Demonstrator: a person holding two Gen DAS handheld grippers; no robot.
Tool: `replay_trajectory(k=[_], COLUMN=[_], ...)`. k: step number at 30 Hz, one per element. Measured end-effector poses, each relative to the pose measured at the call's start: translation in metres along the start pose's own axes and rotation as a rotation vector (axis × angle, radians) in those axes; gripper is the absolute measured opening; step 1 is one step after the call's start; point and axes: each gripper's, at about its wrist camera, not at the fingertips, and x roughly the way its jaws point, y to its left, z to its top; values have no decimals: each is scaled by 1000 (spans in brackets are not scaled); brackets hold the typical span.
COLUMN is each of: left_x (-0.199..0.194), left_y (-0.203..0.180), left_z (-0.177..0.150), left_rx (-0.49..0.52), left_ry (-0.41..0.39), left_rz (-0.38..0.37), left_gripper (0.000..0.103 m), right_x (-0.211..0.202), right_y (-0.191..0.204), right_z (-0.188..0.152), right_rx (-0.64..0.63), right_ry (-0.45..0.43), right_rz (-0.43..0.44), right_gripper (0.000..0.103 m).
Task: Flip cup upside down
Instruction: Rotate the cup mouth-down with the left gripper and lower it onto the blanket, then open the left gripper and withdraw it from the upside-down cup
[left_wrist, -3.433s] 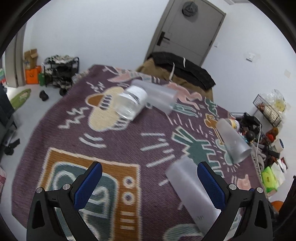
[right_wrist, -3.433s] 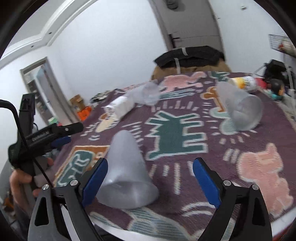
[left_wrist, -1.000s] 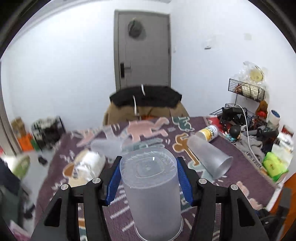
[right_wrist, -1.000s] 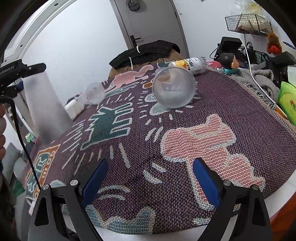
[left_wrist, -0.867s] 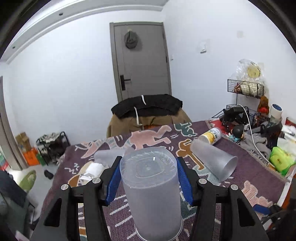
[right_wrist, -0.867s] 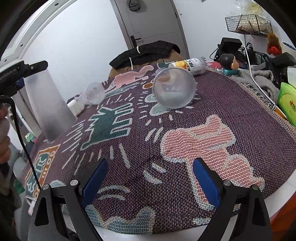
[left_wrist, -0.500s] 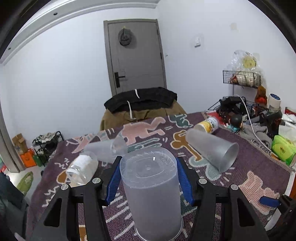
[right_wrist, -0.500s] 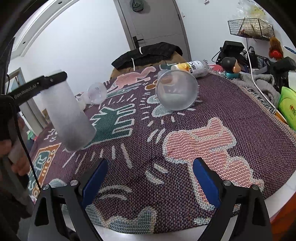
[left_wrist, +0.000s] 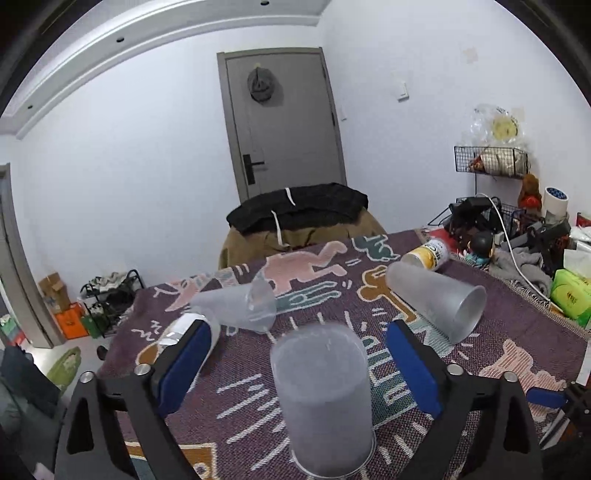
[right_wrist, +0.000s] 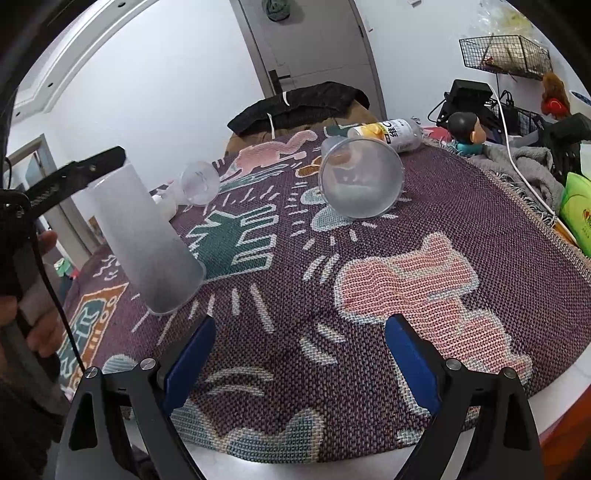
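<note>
A frosted plastic cup (left_wrist: 325, 398) stands upside down on the patterned rug (left_wrist: 498, 332), base up, rim on the cloth. My left gripper (left_wrist: 297, 365) is open, its blue pads apart on either side of the cup and clear of it. The same cup shows at the left of the right wrist view (right_wrist: 147, 240), with one left finger by its top. My right gripper (right_wrist: 299, 354) is open and empty, low over the rug's near edge.
A second frosted cup (left_wrist: 437, 304) lies on its side at the right. A clear cup (left_wrist: 236, 308) and a small bottle (left_wrist: 173, 332) lie at the left. A yellow-labelled bottle (left_wrist: 428, 253) lies at the far edge. Clutter sits off the table's right.
The left gripper, shut on the cup half a second ago, has opened. The cup now stands on the rug by itself. The right gripper has barely moved.
</note>
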Motion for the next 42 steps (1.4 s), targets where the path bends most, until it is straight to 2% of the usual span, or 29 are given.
replay_trajectory(k=[8, 13, 18, 22, 24, 25, 27, 32, 42], left_x=[-25, -42, -55, -68, -74, -78, -85, -95, -118], left_y=[28, 41, 53, 61, 65, 68, 74, 86, 97], left_z=[-4, -11, -18, -24, -28, -30, -34, -47, -68], left_rx=[-53, -67, -93, -114, -121, -126, -139, -160, -129], left_ry=[-1, -22, -22, -36, -44, -49, -59, -64, -91], left_rz=[-13, -7, -23, -22, -24, -26, -28, -36, 6], left_gripper=[98, 103, 103, 103, 103, 103, 103, 103, 103], right_x=[-6, -9, -19, -34, -40, -41, -43, -51, -58], right_y=[8, 18, 36, 54, 61, 63, 68, 83, 102], right_z=[4, 7, 12, 15, 16, 16, 18, 16, 3], right_rx=[-19, -45, -67, -112, -127, -129, -123, -158, -222], right_ry=[-9, -16, -14, -42, -55, -53, -39, -48, -51], right_rz=[-6, -2, 65, 75, 63, 54, 55, 39, 5], right_gripper=[93, 93, 94, 94, 94, 100, 103, 103, 103])
